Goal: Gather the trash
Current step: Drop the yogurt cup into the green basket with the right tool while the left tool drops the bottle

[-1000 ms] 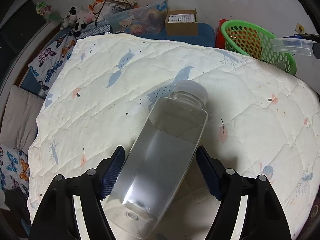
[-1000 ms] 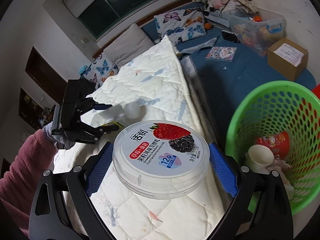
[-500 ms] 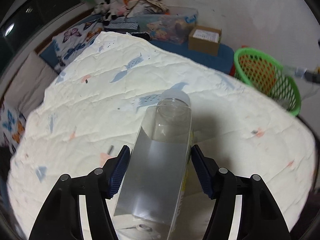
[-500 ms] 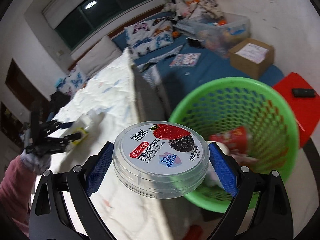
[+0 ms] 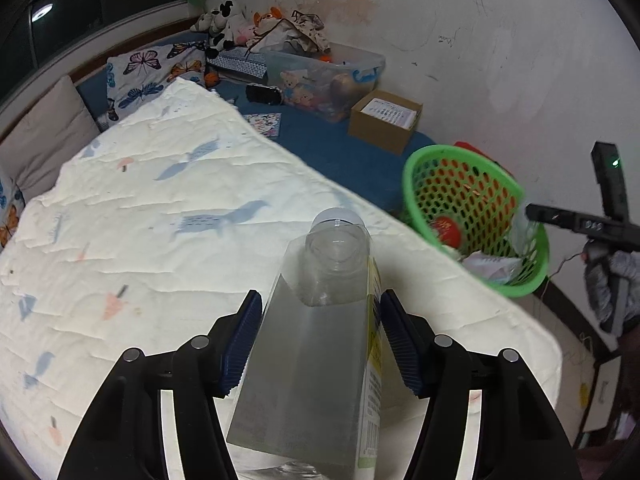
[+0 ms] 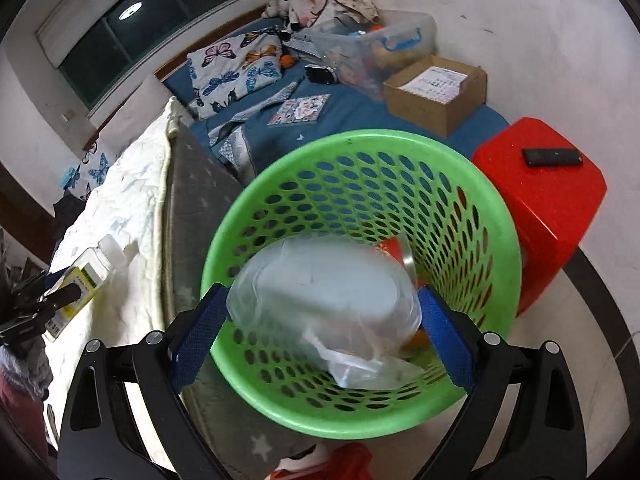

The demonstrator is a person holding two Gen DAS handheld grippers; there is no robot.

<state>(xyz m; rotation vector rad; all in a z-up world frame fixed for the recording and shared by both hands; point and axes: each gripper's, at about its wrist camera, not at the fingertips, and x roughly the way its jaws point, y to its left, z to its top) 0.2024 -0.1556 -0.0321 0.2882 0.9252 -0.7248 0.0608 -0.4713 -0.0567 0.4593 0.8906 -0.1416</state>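
My left gripper (image 5: 318, 340) is shut on a clear square plastic bottle (image 5: 316, 360) with a yellow label, held above the white quilted bed (image 5: 160, 216). My right gripper (image 6: 320, 340) is open over the green basket (image 6: 492, 216). The clear yogurt tub (image 6: 320, 300) is blurred between its fingers, dropping into the basket. The basket also shows in the left wrist view (image 5: 412, 184), with a red cup (image 5: 447, 229) and paper scraps inside. The bottle and left gripper also show in the right wrist view (image 6: 86, 272).
A red stool (image 6: 552, 208) with a black remote (image 6: 554, 157) stands right of the basket. A cardboard box (image 6: 436, 92), a clear storage bin (image 6: 384, 48), butterfly pillows (image 6: 236, 68) and soft toys lie on the blue mat behind.
My right gripper has opened over the basket and let go of the yogurt tub, which is falling in. My left gripper has lifted the bottle and turned towards the basket.
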